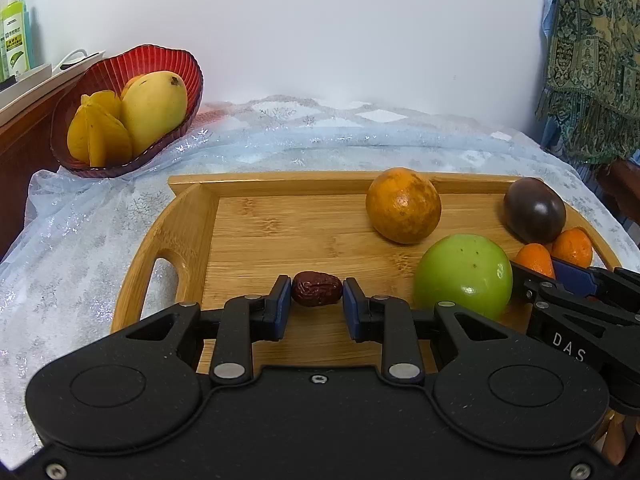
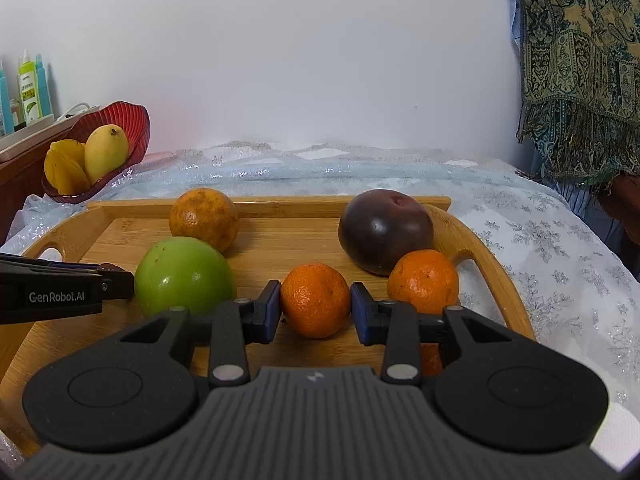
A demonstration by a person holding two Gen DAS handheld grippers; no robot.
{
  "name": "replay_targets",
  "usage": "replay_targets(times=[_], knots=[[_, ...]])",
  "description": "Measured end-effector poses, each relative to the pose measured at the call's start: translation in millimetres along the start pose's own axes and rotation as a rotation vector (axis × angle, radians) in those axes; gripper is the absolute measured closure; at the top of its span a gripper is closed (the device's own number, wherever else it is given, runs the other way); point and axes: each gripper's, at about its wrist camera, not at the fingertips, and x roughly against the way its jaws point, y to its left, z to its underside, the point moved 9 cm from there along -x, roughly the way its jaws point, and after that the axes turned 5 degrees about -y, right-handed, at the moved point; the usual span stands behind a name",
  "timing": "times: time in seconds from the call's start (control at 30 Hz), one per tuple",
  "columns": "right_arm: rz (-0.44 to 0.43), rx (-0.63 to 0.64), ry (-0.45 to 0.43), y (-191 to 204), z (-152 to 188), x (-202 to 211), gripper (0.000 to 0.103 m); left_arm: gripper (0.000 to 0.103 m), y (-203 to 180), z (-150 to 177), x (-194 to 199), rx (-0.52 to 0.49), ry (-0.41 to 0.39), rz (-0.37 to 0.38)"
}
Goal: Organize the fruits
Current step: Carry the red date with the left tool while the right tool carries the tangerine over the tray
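Note:
My left gripper [image 1: 317, 295] is shut on a wrinkled red date [image 1: 316, 289] low over the wooden tray [image 1: 256, 232]. My right gripper [image 2: 315, 303] is shut on a small mandarin [image 2: 315, 299] near the tray's right end. On the tray lie a green apple [image 1: 464, 280] [image 2: 184, 274], a mottled orange [image 1: 403, 205] [image 2: 204, 218], a dark purple fruit [image 1: 534, 209] [image 2: 385, 230] and a second mandarin [image 2: 423, 281]. A red bowl [image 1: 184, 68] [image 2: 138, 120] at the back left holds a mango [image 1: 154, 108] and starfruit [image 1: 98, 134].
The tray sits on a pale blue sparkly cloth [image 1: 320, 140] over the table. A wooden shelf with bottles [image 1: 14, 40] stands at far left. A patterned fringed fabric [image 2: 580, 60] hangs at the right. A white wall is behind.

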Motion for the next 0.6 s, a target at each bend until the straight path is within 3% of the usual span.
replay_targets(times=[0.6], knots=[[0.000,0.004,0.000,0.7,0.0,-0.8,0.059,0.068,-2.9,0.5,0.3,-0.003,0.006,-0.001]])
